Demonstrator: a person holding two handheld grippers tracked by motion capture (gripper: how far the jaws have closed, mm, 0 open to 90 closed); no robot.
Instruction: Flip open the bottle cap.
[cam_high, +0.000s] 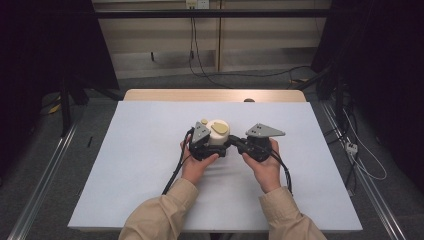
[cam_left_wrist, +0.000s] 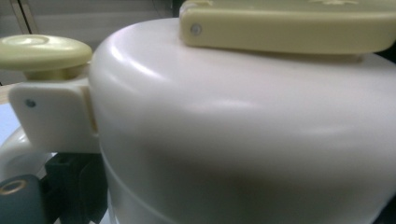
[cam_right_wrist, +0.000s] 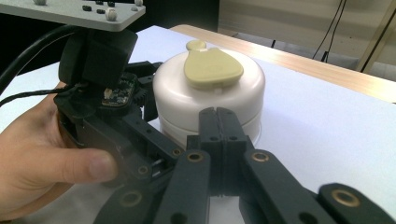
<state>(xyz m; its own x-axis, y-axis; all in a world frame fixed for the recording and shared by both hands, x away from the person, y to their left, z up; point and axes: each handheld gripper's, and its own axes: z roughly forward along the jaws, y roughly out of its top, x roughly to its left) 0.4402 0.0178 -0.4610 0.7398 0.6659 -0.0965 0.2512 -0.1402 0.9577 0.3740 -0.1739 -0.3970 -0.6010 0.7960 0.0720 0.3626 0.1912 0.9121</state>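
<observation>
A round white container (cam_high: 218, 135) (cam_right_wrist: 210, 100) with a cream tab (cam_right_wrist: 212, 69) on its lid and a small cream knob (cam_left_wrist: 42, 51) stands at the table's middle. My left gripper (cam_high: 211, 146) reaches in from the container's left. Its black finger (cam_right_wrist: 145, 95) lies against the container's side, and the white body (cam_left_wrist: 243, 130) looms very close between the jaws. The other finger is hidden. My right gripper (cam_right_wrist: 218, 116) (cam_high: 231, 143) comes from the container's right, its jaws shut together with nothing between them. Their tips sit at the container's lower wall.
A white sheet (cam_high: 150, 175) covers the table, with a wooden strip (cam_high: 215, 95) at its far edge. Both of the person's hands and tan sleeves come in from the near side. Black cables (cam_high: 172, 177) trail from the grippers. Metal rails run along the floor on both sides.
</observation>
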